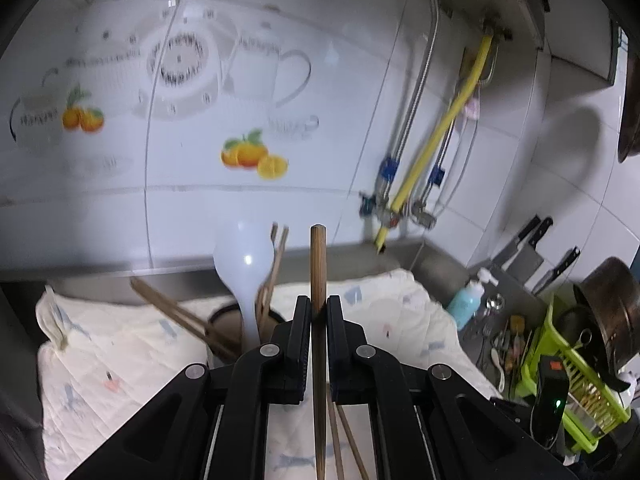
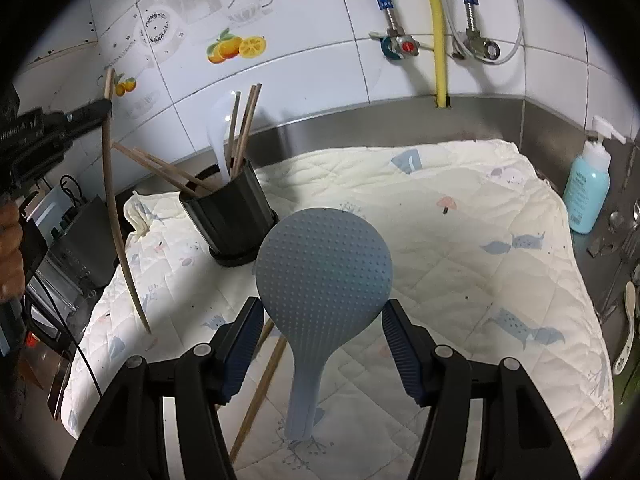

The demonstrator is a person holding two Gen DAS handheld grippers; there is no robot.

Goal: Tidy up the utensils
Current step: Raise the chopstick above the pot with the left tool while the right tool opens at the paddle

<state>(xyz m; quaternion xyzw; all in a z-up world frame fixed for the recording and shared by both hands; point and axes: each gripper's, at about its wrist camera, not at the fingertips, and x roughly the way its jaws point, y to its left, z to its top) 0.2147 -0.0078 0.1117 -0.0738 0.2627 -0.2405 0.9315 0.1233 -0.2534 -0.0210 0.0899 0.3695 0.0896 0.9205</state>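
2 fisheye views are given, each taken from behind a gripper and aimed along its fingers toward the tiled wall.

From the left wrist, the wall (image 1: pixel 280 100) is faced almost level, with the quilted cloth (image 1: pixel 400 312) low in frame and the black holder (image 1: pixel 228 332) seen close behind the left gripper (image 1: pixel 319 312). From the right wrist, the cloth (image 2: pixel 460 220) is looked down on more steeply and closely past the right gripper (image 2: pixel 320 320). The holder (image 2: pixel 230 220), the cloth, the yellow hose (image 2: pixel 438 40) and the blue bottle (image 2: pixel 588 188) are shared by both views, and the left gripper (image 2: pixel 106 108) is caught at the far left of the right view.
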